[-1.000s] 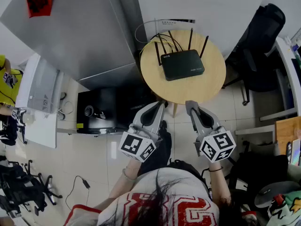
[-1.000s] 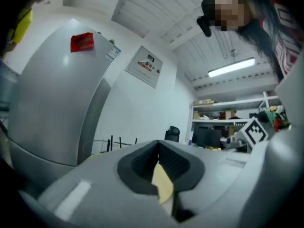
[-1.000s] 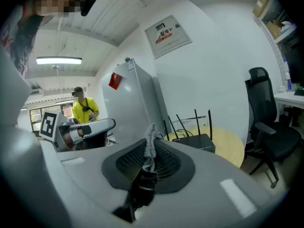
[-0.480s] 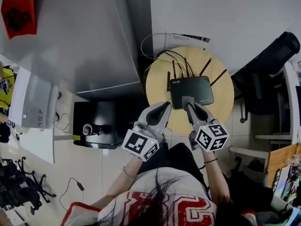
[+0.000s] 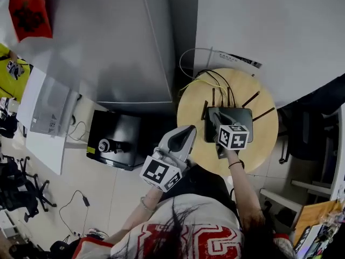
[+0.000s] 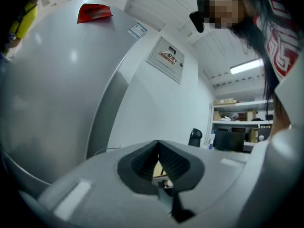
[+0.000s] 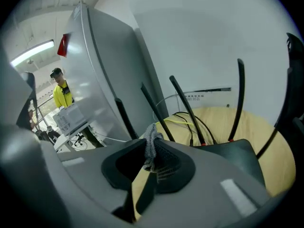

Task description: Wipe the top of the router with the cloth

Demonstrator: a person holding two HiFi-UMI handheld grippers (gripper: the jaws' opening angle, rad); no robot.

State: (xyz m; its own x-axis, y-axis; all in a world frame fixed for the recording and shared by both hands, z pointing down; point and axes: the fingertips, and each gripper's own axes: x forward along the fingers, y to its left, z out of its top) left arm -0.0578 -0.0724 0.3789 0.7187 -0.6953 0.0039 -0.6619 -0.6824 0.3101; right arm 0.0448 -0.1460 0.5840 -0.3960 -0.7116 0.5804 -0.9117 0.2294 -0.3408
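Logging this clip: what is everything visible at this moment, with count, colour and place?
router: one, black, antennas raised, on the round table
round table: one, light wood, by the white wall
cables: several, black and yellow, behind the router
cloth: one, grey, pinched in the right gripper's jaws
tall cabinet: one, grey, left of the table
red sheet: one, on the cabinet
black box: one, on the floor by the cabinet
office chair: one, black, right of the table
bystander: one, yellow top, far off
left gripper: grey, jaws shut, empty, at the table's near-left edge
right gripper: grey, jaws shut on the cloth, at the router
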